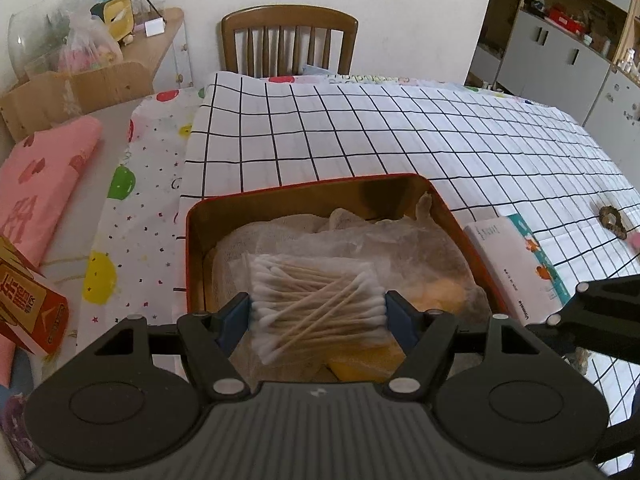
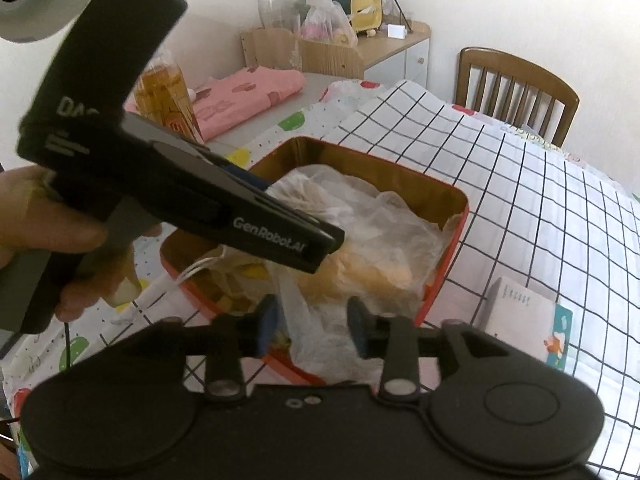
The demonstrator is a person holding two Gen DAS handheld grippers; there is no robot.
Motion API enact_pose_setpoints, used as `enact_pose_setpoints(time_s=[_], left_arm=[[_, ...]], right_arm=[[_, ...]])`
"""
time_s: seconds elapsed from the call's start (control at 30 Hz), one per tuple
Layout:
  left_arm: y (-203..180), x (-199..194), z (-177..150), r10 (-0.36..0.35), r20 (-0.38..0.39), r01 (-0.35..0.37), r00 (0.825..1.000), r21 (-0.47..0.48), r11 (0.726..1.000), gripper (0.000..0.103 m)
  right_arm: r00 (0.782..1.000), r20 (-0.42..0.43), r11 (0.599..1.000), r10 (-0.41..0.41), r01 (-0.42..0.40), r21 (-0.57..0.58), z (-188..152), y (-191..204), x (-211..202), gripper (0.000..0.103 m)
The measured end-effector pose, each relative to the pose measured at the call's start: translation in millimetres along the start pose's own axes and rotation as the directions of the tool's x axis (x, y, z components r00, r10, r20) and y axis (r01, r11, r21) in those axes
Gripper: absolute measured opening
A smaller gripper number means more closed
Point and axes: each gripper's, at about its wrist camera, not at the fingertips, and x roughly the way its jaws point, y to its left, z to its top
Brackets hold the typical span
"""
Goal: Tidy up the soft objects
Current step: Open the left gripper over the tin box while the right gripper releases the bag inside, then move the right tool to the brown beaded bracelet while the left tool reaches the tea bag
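My left claw [image 1: 318, 314] grips the cotton swab bag [image 1: 316, 304] by its ends, low over the red tin [image 1: 308, 188], to lay it flat on the bagged cloths. Right claw [image 2: 312, 326] released, jaws straddling loose plastic bag [image 2: 320, 344] at the tin's near rim.

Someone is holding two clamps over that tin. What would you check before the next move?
1. Swab pack gripped in the left gripper's jaws: ok.
2. Pack over the tin, inside its rim: ok.
3. Room left in the tin: cannot tell; cloth and bags already fill much of it.
4. Right gripper free of the plastic bag: ok; jaws open, film loose between them.
5. Plastic bag fully inside the tin: not ok; one edge hangs over the near rim.
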Motion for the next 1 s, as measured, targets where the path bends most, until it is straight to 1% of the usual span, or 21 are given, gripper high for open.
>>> enact_pose_setpoints(time_s=[0.23, 0.37, 0.53, 0.7, 0.77, 0.83, 1.0], left_arm=[[0.0, -9.7, -1.9, 0.020, 0.027, -0.020, 0.999, -0.006, 1.000, 0.078], [1.3, -15.8, -2.8, 0.025, 0.037, -0.024, 0.999, -0.022, 0.999, 0.078], [1.9, -26.5, -3.9, 0.031, 0.066, -0.028, 0.997, -0.038, 0.999, 0.078], [-1.2, -43.0, -1.6, 0.048, 0.104, -0.043, 0.993, -0.053, 0.998, 0.078], [-4.7, -50.6, -0.7, 0.054, 0.122, -0.048, 0.991, -0.051, 0.998, 0.078], [-9.0, -57.6, 0.2, 0.057, 0.138, -0.051, 0.989, -0.050, 0.997, 0.084], [-24.9, -70.9, 1.8, 0.044, 0.174, -0.034, 0.984, -0.060, 0.998, 0.085]], right_arm=[[0.999, 0.039, 1.000, 0.000, 0.000, 0.019, 1.8, -6.2, -14.1, 0.051], [0.998, 0.064, 0.999, 0.013, -0.015, 0.029, 1.0, -10.2, -22.8, 0.060], [0.996, 0.092, 0.999, 0.021, -0.024, 0.037, -0.1, -15.1, -34.1, 0.063], [0.992, 0.122, 0.999, 0.019, -0.025, 0.044, -2.8, -21.8, -50.9, 0.065], [0.991, 0.135, 0.999, 0.017, -0.023, 0.048, -5.2, -25.7, -57.1, 0.069], [0.989, 0.146, 0.998, 0.019, -0.027, 0.054, -9.3, -31.5, -65.8, 0.072], [0.987, 0.161, 0.997, 0.001, -0.014, 0.077, -21.6, -50.3, -83.9, 0.075]])
